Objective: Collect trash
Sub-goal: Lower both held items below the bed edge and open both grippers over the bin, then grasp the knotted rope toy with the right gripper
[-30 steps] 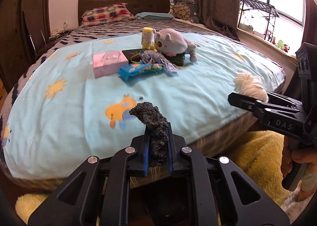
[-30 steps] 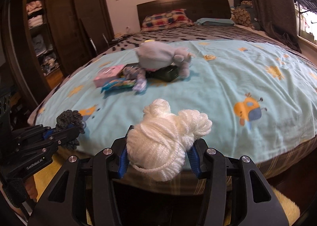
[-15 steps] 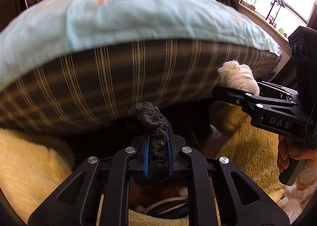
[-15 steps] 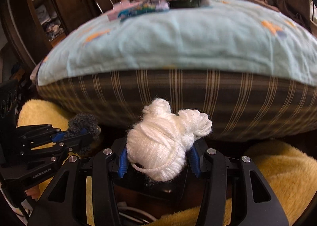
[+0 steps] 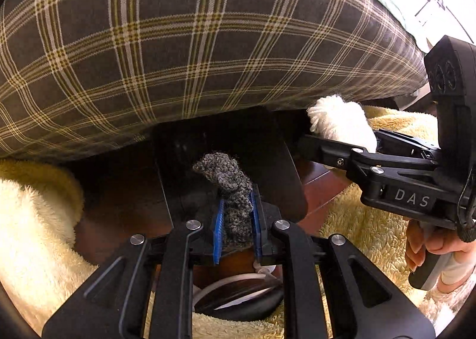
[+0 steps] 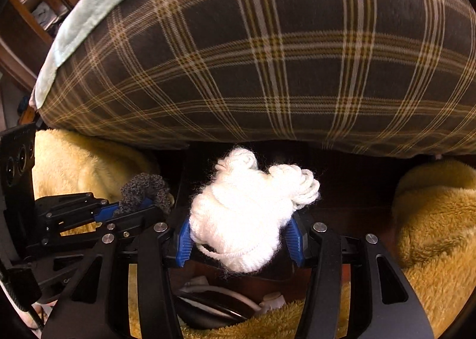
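Note:
My left gripper (image 5: 237, 205) points steeply down with a grey knitted scrap (image 5: 229, 181) between its blue pads; the jaws are opening a little, but the pads still touch it. Beside it, my right gripper (image 6: 238, 235) holds a white yarn ball (image 6: 247, 208) between its pads, and these jaws are opening slightly too. In the left wrist view, the right gripper (image 5: 312, 142) and the white yarn ball (image 5: 339, 122) are at the right. A dark round bin (image 5: 247, 309) with a white liner lies just below both grippers, also seen as the bin (image 6: 208, 297) under my right fingers.
The plaid side of the bed (image 5: 178, 41) rises close in front. A fluffy yellow rug (image 5: 35, 220) spreads to both sides over brown wooden floor (image 5: 321, 190). A dark bed support (image 5: 232, 145) stands behind the scrap. A hand (image 5: 431, 243) grips the right handle.
Both grippers have dropped from above the bed to the floor at its foot and tipped downward. The bedspread and its items have left the views; the bin has appeared below.

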### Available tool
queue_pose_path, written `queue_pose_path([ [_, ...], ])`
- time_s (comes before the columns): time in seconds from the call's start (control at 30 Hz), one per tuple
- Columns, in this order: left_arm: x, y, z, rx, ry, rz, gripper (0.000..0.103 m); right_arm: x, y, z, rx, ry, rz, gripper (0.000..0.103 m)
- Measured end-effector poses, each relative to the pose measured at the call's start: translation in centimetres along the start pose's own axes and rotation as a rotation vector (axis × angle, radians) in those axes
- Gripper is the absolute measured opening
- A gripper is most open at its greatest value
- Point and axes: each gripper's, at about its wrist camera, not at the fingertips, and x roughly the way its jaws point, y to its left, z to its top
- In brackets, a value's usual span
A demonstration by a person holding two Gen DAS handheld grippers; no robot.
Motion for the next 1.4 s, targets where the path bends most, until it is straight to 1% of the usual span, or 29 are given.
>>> queue_pose_path([
  [0.07, 0.1, 0.2, 0.1, 0.002, -0.004, 0.005, 0.017, 0.0, 0.0, -0.3, -0.004, -0.001, 0.008, 0.055],
  [0.13, 0.1, 0.5, 0.2, 0.006, -0.01, 0.006, 0.02, 0.0, 0.0, -0.5, -0.006, -0.004, 0.008, 0.058],
  [0.23, -0.1, 0.7, 0.5, 0.01, -0.02, 0.009, 0.031, 0.0, 0.3, -0.5, -0.008, -0.01, 0.007, 0.064],
  [0.27, -0.1, 0.8, 0.5, 0.012, -0.024, 0.013, 0.037, 0.1, 0.6, -0.3, -0.008, -0.012, 0.005, 0.069],
  [0.3, -0.4, 0.7, 0.6, 0.013, -0.027, 0.016, 0.04, -0.1, 0.5, -0.3, -0.01, -0.021, 0.0, 0.073],
  [0.37, -1.2, 0.5, 0.9, 0.014, -0.033, 0.024, 0.044, -0.8, 0.3, -0.1, -0.007, -0.03, -0.012, 0.074],
  [0.43, -1.7, 0.6, 1.0, 0.015, -0.043, 0.038, 0.05, -1.6, -0.3, 0.2, 0.002, -0.043, -0.023, 0.075],
  [0.47, -2.1, 0.6, 1.1, 0.015, -0.051, 0.045, 0.054, -2.4, -0.5, 1.0, 0.008, -0.052, -0.03, 0.075],
  [0.53, -3.6, 0.2, 1.6, 0.016, -0.076, 0.056, 0.058, -4.0, -1.0, 1.8, 0.017, -0.092, -0.049, 0.075],
  [0.6, -5.1, 0.0, 2.0, 0.018, -0.115, 0.059, 0.067, -6.0, -1.3, 2.4, 0.016, -0.149, -0.069, 0.076],
  [0.63, -5.7, -0.2, 2.2, 0.021, -0.133, 0.061, 0.07, -6.9, -1.5, 2.8, 0.011, -0.176, -0.08, 0.076],
  [0.7, -7.4, -0.6, 2.8, 0.034, -0.181, 0.076, 0.077, -8.5, -1.6, 3.3, -0.005, -0.237, -0.107, 0.081],
  [0.8, -9.6, -1.3, 3.7, 0.06, -0.232, 0.099, 0.081, -11.3, -1.5, 4.7, -0.038, -0.322, -0.14, 0.082],
  [0.9, -11.2, -1.4, 4.7, 0.078, -0.276, 0.121, 0.085, -13.2, -1.7, 6.3, -0.055, -0.372, -0.157, 0.083],
  [1.03, -13.0, -1.0, 6.8, 0.079, -0.332, 0.153, 0.086, -14.1, -1.1, 9.0, -0.074, -0.432, -0.178, 0.083],
  [1.13, -14.0, -0.5, 8.5, 0.075, -0.365, 0.166, 0.086, -14.1, -0.4, 11.2, -0.083, -0.475, -0.141, 0.083],
  [1.2, -14.3, 0.0, 10.0, 0.068, -0.38, 0.178, 0.086, -14.0, -0.2, 12.9, -0.089, -0.482, -0.105, 0.083],
  [1.23, -14.0, 0.3, 10.2, 0.064, -0.386, 0.178, 0.086, -13.3, 0.8, 13.6, -0.095, -0.482, -0.09, 0.082],
  [1.3, -13.8, 1.2, 11.2, 0.049, -0.394, 0.172, 0.086, -13.0, 1.1, 15.3, -0.11, -0.485, -0.068, 0.081],
  [1.33, -13.8, 1.6, 11.7, 0.042, -0.399, 0.171, 0.086, -12.4, 1.7, 15.7, -0.119, -0.486, -0.067, 0.08],
  [1.37, -13.7, 1.7, 12.4, 0.039, -0.403, 0.174, 0.086, -11.9, 2.4, 16.0, -0.128, -0.485, -0.068, 0.076],
  [1.4, -13.6, 1.7, 13.1, 0.041, -0.406, 0.183, 0.086, -11.6, 2.7, 16.6, -0.135, -0.483, -0.064, 0.069],
])
